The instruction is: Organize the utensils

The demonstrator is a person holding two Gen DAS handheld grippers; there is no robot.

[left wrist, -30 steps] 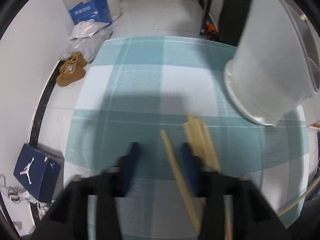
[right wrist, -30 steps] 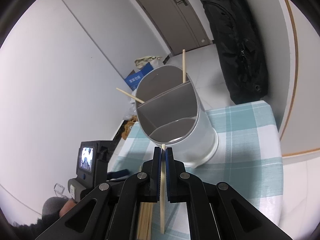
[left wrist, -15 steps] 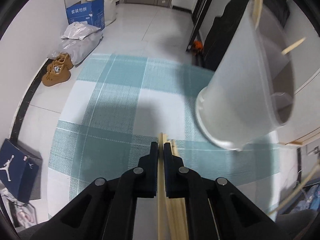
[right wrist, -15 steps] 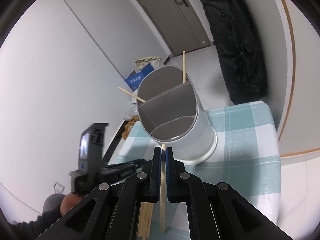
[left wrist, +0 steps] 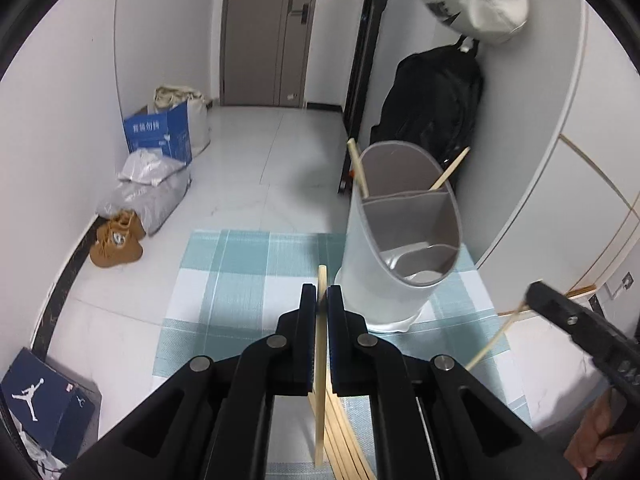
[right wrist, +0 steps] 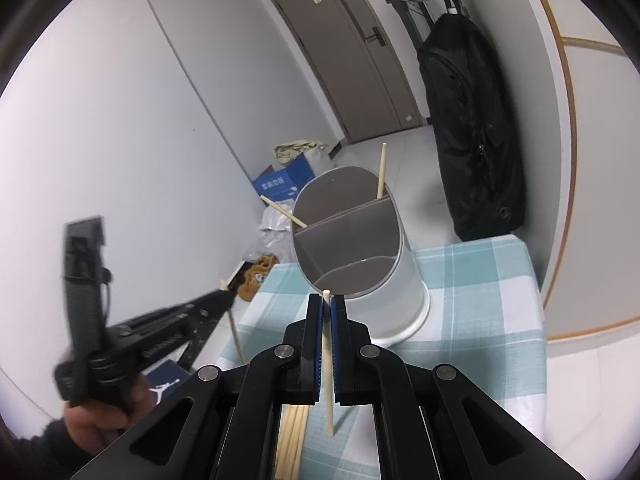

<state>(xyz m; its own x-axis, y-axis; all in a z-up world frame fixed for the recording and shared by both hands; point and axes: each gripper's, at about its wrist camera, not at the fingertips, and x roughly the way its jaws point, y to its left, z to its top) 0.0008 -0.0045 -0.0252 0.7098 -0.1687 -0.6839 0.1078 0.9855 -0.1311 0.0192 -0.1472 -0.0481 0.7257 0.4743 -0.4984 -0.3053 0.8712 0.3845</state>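
A white oval utensil holder (left wrist: 396, 260) (right wrist: 364, 260) with grey dividers stands on the teal checked cloth; two wooden chopsticks (left wrist: 358, 168) (right wrist: 382, 170) lean in its far compartment. My left gripper (left wrist: 322, 296) is shut on one chopstick (left wrist: 320, 364), lifted above the cloth just left of the holder. My right gripper (right wrist: 327, 304) is shut on another chopstick (right wrist: 328, 364), held in front of the holder's near compartment. A pile of loose chopsticks (left wrist: 340, 436) (right wrist: 292, 432) lies on the cloth below both grippers. Each gripper shows in the other's view, the left gripper (right wrist: 224, 300) and the right gripper (left wrist: 532, 296).
The table with the checked cloth (left wrist: 240, 264) (right wrist: 480, 280) ends close behind the holder. On the floor beyond lie brown shoes (left wrist: 116, 240), grey bags (left wrist: 148, 188), a blue carton (left wrist: 160, 132) and a shoe box (left wrist: 44, 400). A black bag (right wrist: 472, 128) leans on the right wall.
My left gripper closed on a chopstick from the pile and rose with it, tilting up so the holder's opening now shows. The right gripper held its chopstick almost still.
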